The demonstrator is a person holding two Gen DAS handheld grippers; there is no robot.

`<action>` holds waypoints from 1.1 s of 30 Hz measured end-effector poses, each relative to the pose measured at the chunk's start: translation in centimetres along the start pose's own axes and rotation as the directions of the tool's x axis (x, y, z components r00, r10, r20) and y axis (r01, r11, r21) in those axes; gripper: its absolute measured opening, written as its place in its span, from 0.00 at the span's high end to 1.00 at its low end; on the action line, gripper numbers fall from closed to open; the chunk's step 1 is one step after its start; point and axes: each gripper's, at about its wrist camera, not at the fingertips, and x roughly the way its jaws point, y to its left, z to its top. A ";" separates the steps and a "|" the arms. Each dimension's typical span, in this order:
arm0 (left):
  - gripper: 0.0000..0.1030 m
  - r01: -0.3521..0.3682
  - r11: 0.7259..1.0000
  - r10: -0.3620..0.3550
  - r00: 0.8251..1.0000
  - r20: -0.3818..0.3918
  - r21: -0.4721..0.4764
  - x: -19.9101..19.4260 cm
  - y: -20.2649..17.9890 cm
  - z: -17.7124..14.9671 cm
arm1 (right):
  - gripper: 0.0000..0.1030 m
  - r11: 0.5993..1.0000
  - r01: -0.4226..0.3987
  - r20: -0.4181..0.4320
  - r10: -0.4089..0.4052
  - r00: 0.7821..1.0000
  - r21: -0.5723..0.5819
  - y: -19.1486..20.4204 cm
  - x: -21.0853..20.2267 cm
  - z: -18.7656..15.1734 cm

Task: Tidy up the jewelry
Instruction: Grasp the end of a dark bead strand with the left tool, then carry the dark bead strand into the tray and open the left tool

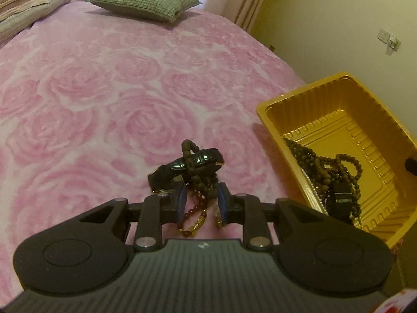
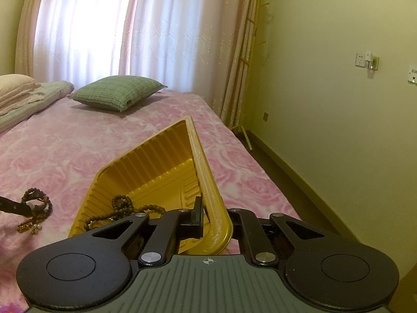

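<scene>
A pile of jewelry lies on the pink bed: a black watch (image 1: 192, 165), a brown bead bracelet (image 1: 191, 156) and a red and gold bead bracelet (image 1: 194, 217). My left gripper (image 1: 202, 200) is open around the near part of the pile, fingers on either side of the beads. The gold plastic tray (image 1: 307, 99) sits at the bed's right edge with dark bead strands (image 1: 325, 167) inside. My right gripper (image 2: 211, 216) is shut on the tray's near rim (image 2: 208, 182). The pile also shows in the right wrist view (image 2: 34, 208).
A green pillow (image 1: 146, 0) and folded bedding (image 1: 28, 2) lie at the far end of the bed. The bed's right edge drops to the floor beside a yellow wall (image 2: 325, 104). Curtains (image 2: 130, 26) hang behind.
</scene>
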 end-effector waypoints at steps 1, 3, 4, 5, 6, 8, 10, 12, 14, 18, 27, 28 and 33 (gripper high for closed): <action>0.79 -0.009 1.000 0.009 1.000 0.000 0.000 0.2 0.0 0.1 | 0.93 1.000 0.000 0.000 0.000 1.000 -0.001 0.0 0.0 0.0; 0.84 -0.019 1.000 0.019 1.000 0.000 0.007 0.4 -0.1 0.2 | 0.93 1.000 -0.001 0.001 0.001 1.000 -0.002 0.0 0.1 0.0; 0.92 -0.015 1.000 0.015 1.000 -0.003 0.011 0.5 -0.1 0.4 | 0.93 1.000 -0.001 0.002 0.001 1.000 -0.003 0.0 0.1 0.0; 0.93 -0.009 1.000 0.010 1.000 -0.003 0.017 0.5 -0.1 0.6 | 0.93 1.000 -0.001 0.001 0.001 1.000 -0.003 0.0 0.1 0.0; 0.94 -0.007 1.000 0.007 1.000 0.000 0.022 0.2 0.0 0.7 | 0.93 1.000 -0.001 0.001 0.001 1.000 -0.003 0.0 0.1 0.0; 0.94 0.006 0.999 -0.006 1.000 0.012 0.045 -0.4 -0.1 1.3 | 0.93 1.000 -0.002 0.002 0.002 1.000 -0.001 0.0 0.1 0.0; 0.94 0.012 0.997 -0.013 1.000 0.022 0.070 -1.1 -0.3 2.1 | 0.93 1.000 -0.001 0.003 0.001 1.000 -0.002 0.1 0.0 0.0; 0.94 0.025 0.995 -0.028 0.999 0.033 0.097 -1.8 -0.5 3.0 | 0.93 1.000 -0.002 0.004 0.002 1.000 -0.001 0.0 0.1 0.0; 0.94 0.039 0.992 -0.044 0.998 0.040 0.122 -2.4 -0.9 3.8 | 0.93 1.000 -0.003 0.005 0.003 1.000 -0.003 0.0 0.1 0.0; 0.94 0.061 0.983 -0.073 0.995 0.066 0.172 -3.6 -2.0 5.7 | 0.93 1.000 -0.005 0.006 0.005 1.000 -0.002 0.0 -0.1 0.0; 0.94 0.172 0.949 -0.192 0.980 0.052 0.264 -5.0 -7.0 7.8 | 0.93 1.000 -0.006 0.007 0.006 1.000 -0.001 -0.1 -0.4 0.1; 0.94 0.191 0.942 -0.210 0.977 0.038 0.275 -4.8 -8.0 7.7 | 0.93 1.000 -0.007 0.007 0.007 1.000 0.000 0.0 -0.4 0.1; 0.94 0.296 0.903 -0.301 0.953 -0.032 0.311 -3.2 -12.1 6.4 | 0.93 1.000 -0.009 0.006 0.009 1.000 0.003 -0.1 -0.6 0.1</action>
